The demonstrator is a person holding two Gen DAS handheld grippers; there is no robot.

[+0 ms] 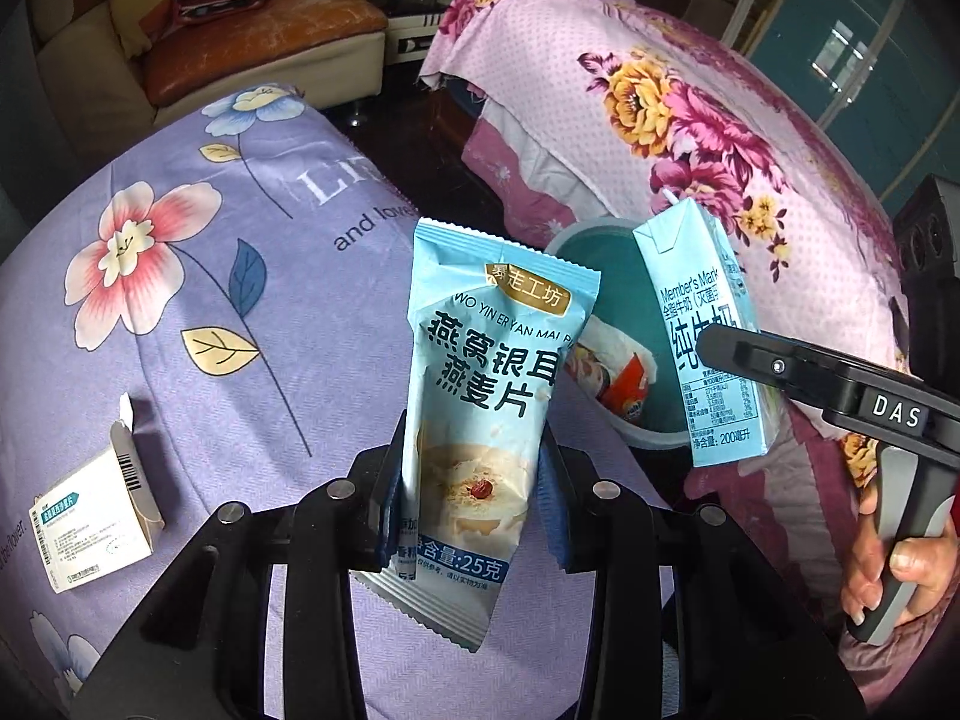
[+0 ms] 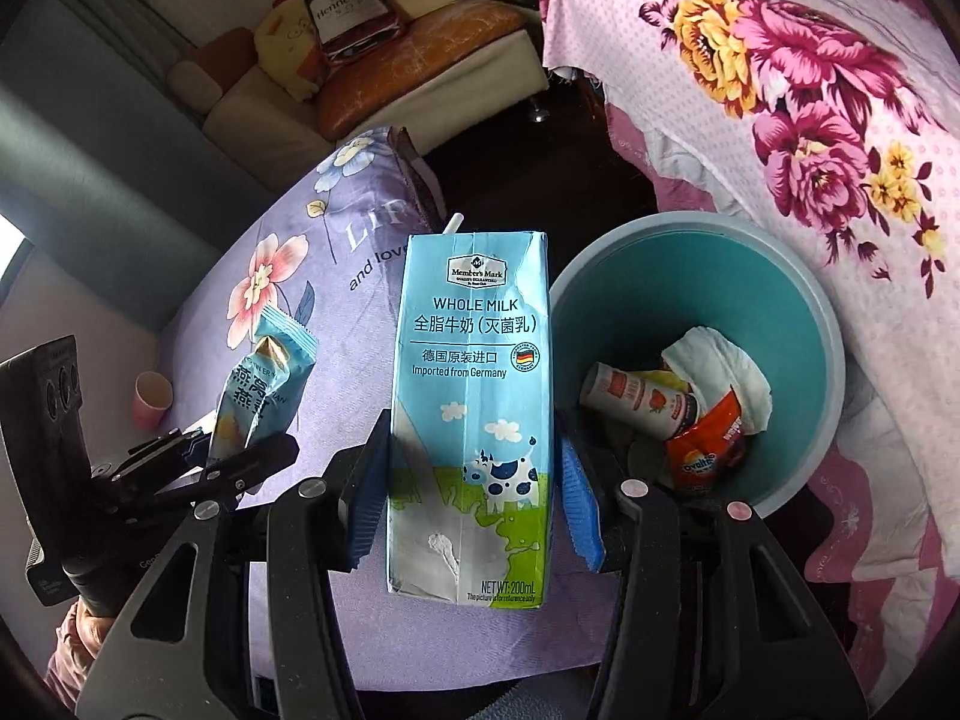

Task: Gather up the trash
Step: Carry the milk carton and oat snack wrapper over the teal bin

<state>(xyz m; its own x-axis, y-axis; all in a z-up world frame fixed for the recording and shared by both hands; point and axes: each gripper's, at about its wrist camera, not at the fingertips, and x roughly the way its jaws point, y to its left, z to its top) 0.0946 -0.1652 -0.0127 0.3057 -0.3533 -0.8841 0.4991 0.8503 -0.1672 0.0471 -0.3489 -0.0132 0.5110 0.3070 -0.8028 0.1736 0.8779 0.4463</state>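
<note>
My left gripper [image 1: 471, 501] is shut on a light blue oatmeal packet [image 1: 480, 396], held upright above the purple flowered bedcover [image 1: 180, 312]. That packet [image 2: 261, 396] and the left gripper [image 2: 234, 456] also show at the left of the right wrist view. My right gripper [image 2: 474, 498] is shut on a blue milk carton [image 2: 471, 408] with a straw, upright, just left of the teal trash bin [image 2: 804, 324]. The carton [image 1: 702, 336] hangs over the bin's rim [image 1: 576, 240] in the left wrist view, with the right gripper [image 1: 738, 354] on it. Inside the bin lie a small bottle [image 2: 636, 399], an orange packet [image 2: 714, 450] and white tissue [image 2: 720, 366].
A small white medicine box [image 1: 96, 516] lies open on the bedcover at the left. A pink paper cup [image 2: 150, 396] stands further off on it. A pink flowered quilt [image 2: 810, 120] rises to the right of the bin. A sofa [image 2: 384, 84] stands beyond a dark floor gap.
</note>
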